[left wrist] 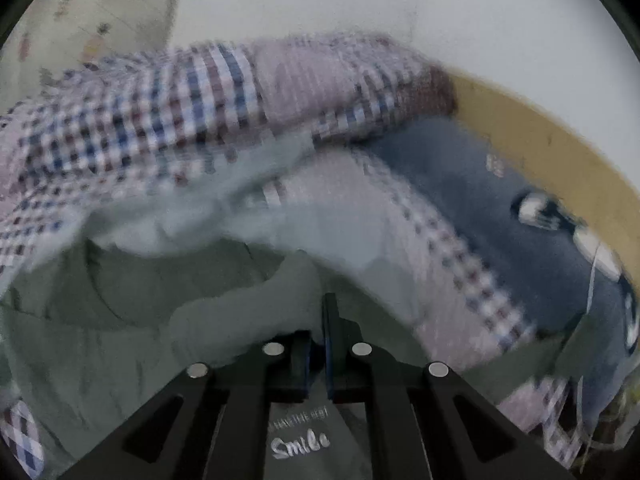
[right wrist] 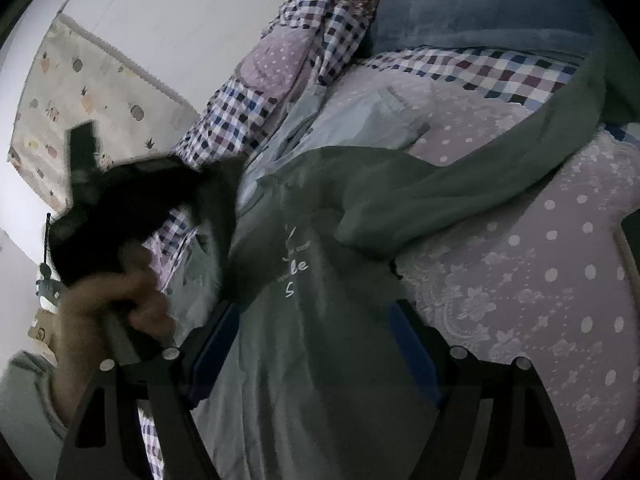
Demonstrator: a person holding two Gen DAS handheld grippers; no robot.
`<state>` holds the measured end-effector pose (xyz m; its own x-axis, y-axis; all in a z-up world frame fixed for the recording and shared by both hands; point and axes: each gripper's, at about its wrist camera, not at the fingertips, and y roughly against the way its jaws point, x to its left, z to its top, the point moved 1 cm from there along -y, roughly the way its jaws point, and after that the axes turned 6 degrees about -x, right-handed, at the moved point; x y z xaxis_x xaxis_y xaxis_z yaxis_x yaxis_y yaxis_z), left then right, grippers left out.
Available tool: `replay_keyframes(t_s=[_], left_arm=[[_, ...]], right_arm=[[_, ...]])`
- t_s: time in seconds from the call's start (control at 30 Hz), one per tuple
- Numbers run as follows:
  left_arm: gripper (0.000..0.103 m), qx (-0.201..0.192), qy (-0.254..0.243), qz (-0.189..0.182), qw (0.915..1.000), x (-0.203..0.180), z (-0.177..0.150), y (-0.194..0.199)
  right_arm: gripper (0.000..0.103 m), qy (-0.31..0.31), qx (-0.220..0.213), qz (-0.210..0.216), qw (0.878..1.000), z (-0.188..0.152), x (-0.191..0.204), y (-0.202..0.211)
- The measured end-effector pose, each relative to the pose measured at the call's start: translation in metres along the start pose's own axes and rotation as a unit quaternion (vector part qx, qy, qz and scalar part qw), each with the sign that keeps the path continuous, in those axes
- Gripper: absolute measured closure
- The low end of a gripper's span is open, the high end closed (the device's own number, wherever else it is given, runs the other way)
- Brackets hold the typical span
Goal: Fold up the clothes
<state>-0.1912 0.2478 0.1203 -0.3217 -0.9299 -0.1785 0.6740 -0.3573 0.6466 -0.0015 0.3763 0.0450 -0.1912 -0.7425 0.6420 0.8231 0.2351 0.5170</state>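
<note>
Left gripper (left wrist: 316, 344): jaws drawn together, blue pads pinching a ridge of the grey-green T-shirt (left wrist: 120, 320). White print "Smile" legible on the fabric directly under the gripper body. Left wrist view is motion-blurred.

Right gripper (right wrist: 316, 344): jaws spread wide, nothing between the pads; the shirt's body lies flat beneath the gap, print partly readable. Blue pad faces visible on both fingers (right wrist: 416, 356).

Shirt lies on the bed, over a lilac bedspread (right wrist: 540, 280) with white dots and floral pattern. One sleeve (right wrist: 520, 168) stretches toward the far right side of the bed. A fold of the shirt is bunched up mid-garment.

At the left of the right wrist view, a hand (right wrist: 104, 312) grips the handle of the left gripper; that black body blocks the near-left part of the shirt.

Beyond the shirt: a pale blue garment (right wrist: 360, 120) crumpled, touching the shirt's far edge. Behind it a checked quilt (left wrist: 140, 120), heaped. Beside it, to the right, a dark blue cushion (left wrist: 480, 200) with white markings, against a tan headboard (left wrist: 540, 144).

Farthest: white wall, and a patterned curtain (right wrist: 80, 92).
</note>
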Motion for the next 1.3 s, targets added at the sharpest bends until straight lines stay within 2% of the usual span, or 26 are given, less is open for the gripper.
replay_keyframes(t_s=[0.03, 0.1, 0.17, 0.2, 0.27, 0.37, 0.47, 0.53, 0.6, 0.7, 0.8, 0.93, 1.07, 1.13, 1.17, 1.2, 1.27, 1.3], left_arm=[[0.085, 0.028, -0.005, -0.002, 0.9996, -0.003, -0.01, -0.012], [0.058, 0.089, -0.005, -0.023, 0.9958, -0.007, -0.033, -0.033], [0.047, 0.109, -0.005, -0.053, 0.9926, -0.009, -0.051, -0.032], [0.038, 0.106, -0.007, -0.063, 0.9924, -0.008, -0.056, -0.027], [0.029, 0.089, -0.001, -0.088, 0.9921, 0.0, -0.064, -0.005], [0.026, 0.046, 0.015, -0.115, 0.9922, 0.026, -0.075, 0.044], [0.017, -0.017, 0.029, -0.09, 0.9954, 0.075, -0.094, 0.102], [0.017, -0.045, 0.028, -0.052, 0.9973, 0.106, -0.11, 0.129], [0.017, -0.06, 0.034, 0.011, 0.9976, 0.149, -0.128, 0.152], [0.017, -0.058, 0.058, 0.082, 0.9932, 0.204, -0.156, 0.174], [0.017, -0.053, 0.031, 0.137, 0.9887, 0.226, -0.177, 0.184], [0.017, -0.054, -0.048, 0.156, 0.9852, 0.217, -0.192, 0.182], [0.022, -0.037, -0.121, 0.151, 0.9805, 0.2, -0.199, 0.166], [0.032, -0.024, -0.146, 0.156, 0.9766, 0.195, -0.198, 0.154], [0.044, -0.014, -0.155, 0.16, 0.9747, 0.193, -0.198, 0.148], [0.063, -0.004, -0.16, 0.165, 0.9733, 0.191, -0.197, 0.142], [0.082, 0.013, -0.162, 0.167, 0.9724, 0.192, -0.197, 0.132], [0.089, 0.018, -0.157, 0.167, 0.9733, 0.193, -0.196, 0.129]], right_arm=[[0.022, -0.001, 0.0, -0.002, 1.0, 0.001, -0.001, 0.0], [0.022, -0.002, 0.0, -0.007, 1.0, 0.002, -0.004, 0.001], [0.022, -0.004, -0.003, -0.011, 1.0, 0.003, -0.007, 0.003], [0.022, -0.005, -0.004, -0.013, 1.0, 0.003, -0.008, 0.004], [0.022, -0.007, -0.005, -0.014, 1.0, 0.004, -0.01, 0.004], [0.022, -0.007, -0.004, -0.017, 1.0, 0.004, -0.01, 0.003], [0.022, -0.002, -0.001, -0.017, 1.0, 0.002, -0.007, 0.0], [0.022, 0.004, 0.001, -0.016, 1.0, 0.001, -0.003, -0.002], [0.022, 0.013, 0.004, -0.016, 1.0, -0.002, 0.002, -0.004], [0.022, 0.028, 0.008, -0.016, 0.999, -0.007, 0.011, -0.009], [0.022, 0.042, 0.012, -0.02, 0.999, -0.014, 0.021, -0.017], [0.022, 0.056, 0.019, -0.025, 0.998, -0.023, 0.034, -0.03], [0.022, 0.072, 0.025, -0.026, 0.997, -0.032, 0.047, -0.041], [0.022, 0.079, 0.029, -0.026, 0.996, -0.036, 0.054, -0.047], [0.022, 0.083, 0.031, -0.025, 0.996, -0.038, 0.057, -0.05], [0.022, 0.086, 0.033, -0.025, 0.995, -0.04, 0.06, -0.053], [0.022, 0.092, 0.036, -0.025, 0.995, -0.043, 0.065, -0.059], [0.022, 0.094, 0.036, -0.024, 0.995, -0.044, 0.066, -0.06]])
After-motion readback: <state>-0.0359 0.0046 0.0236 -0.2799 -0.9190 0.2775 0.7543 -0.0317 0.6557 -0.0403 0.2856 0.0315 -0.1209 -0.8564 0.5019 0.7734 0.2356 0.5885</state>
